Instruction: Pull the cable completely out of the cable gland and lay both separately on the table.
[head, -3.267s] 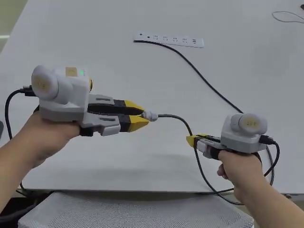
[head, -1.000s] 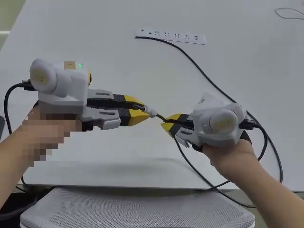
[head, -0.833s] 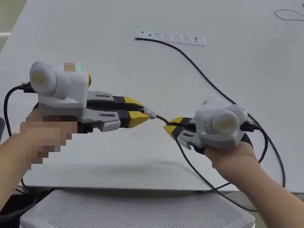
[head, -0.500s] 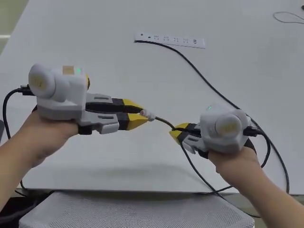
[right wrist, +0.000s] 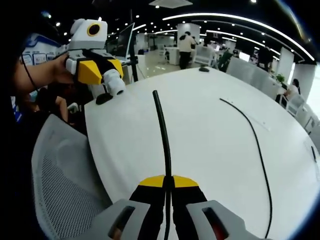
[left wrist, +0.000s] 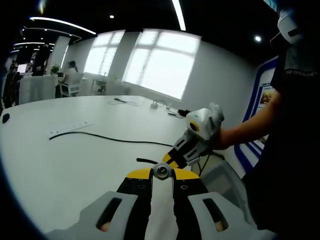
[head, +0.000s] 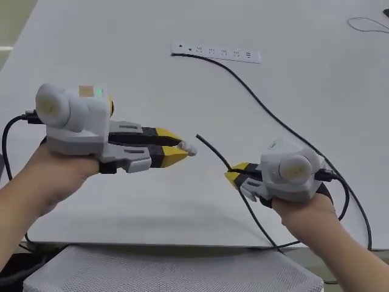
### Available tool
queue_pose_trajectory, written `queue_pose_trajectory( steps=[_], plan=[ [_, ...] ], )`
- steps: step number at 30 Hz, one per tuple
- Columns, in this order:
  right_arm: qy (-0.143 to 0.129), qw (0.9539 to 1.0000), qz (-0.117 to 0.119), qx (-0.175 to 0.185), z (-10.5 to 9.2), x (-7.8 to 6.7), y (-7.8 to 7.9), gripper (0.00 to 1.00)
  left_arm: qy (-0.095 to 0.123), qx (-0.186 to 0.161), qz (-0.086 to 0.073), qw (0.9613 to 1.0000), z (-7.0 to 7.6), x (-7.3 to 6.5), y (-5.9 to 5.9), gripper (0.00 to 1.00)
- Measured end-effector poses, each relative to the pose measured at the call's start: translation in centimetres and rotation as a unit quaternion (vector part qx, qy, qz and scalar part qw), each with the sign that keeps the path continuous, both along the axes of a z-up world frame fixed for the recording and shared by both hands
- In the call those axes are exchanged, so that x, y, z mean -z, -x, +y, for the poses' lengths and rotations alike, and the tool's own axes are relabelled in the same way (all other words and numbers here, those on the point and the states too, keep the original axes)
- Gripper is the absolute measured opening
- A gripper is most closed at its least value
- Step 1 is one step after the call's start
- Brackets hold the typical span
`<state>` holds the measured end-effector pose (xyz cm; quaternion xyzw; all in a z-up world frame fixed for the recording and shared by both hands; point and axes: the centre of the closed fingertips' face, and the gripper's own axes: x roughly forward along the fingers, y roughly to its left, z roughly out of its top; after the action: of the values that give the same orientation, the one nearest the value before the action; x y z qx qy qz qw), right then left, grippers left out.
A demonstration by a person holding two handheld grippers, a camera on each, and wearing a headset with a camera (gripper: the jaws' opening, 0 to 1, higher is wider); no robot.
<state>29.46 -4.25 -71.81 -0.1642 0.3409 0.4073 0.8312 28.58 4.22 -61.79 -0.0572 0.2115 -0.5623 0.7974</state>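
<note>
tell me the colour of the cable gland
The gland is light grey, almost white; the right gripper view shows it best.

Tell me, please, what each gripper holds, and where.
Left gripper: the cable gland, by one end. Right gripper: the cable, behind its free end.

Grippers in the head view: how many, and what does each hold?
2. The yellow-tipped left gripper, at centre left, is shut on the small white plastic cable gland; the yellow-tipped right gripper, lower right, is shut on the thin black cable.
</note>
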Motion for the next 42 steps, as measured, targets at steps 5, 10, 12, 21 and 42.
queue_pose_trajectory(
  steps=[5, 10, 12, 21, 42],
  plan=[
    [0.001, 1.0000, -0.002, -0.002, 0.2, -0.4, -0.1, 0.00, 0.000, -0.004, -0.003, 1.0000, 0.1, 0.4, 0.2, 0.15],
    [0.005, 0.9999, -0.008, -0.010, 0.4, -1.0, -0.5, 0.00, 0.001, -0.009, -0.006, 0.9999, 0.2, 1.1, 0.4, 0.15],
    [0.005, 0.9999, -0.009, -0.010, 0.4, -1.4, -0.8, 0.00, 0.003, -0.011, -0.008, 0.9999, 0.2, 1.4, 0.4, 0.15],
    [0.008, 0.9999, -0.008, -0.012, 1.2, -2.2, -2.1, 0.00, 0.007, -0.024, -0.015, 0.9996, 1.2, 2.8, 0.5, 0.15],
    [0.011, 0.9985, -0.013, -0.052, 7.4, -2.6, -6.3, 0.00, 0.003, -0.041, -0.009, 0.9991, 3.8, 6.7, 0.5, 0.15]
  ],
)
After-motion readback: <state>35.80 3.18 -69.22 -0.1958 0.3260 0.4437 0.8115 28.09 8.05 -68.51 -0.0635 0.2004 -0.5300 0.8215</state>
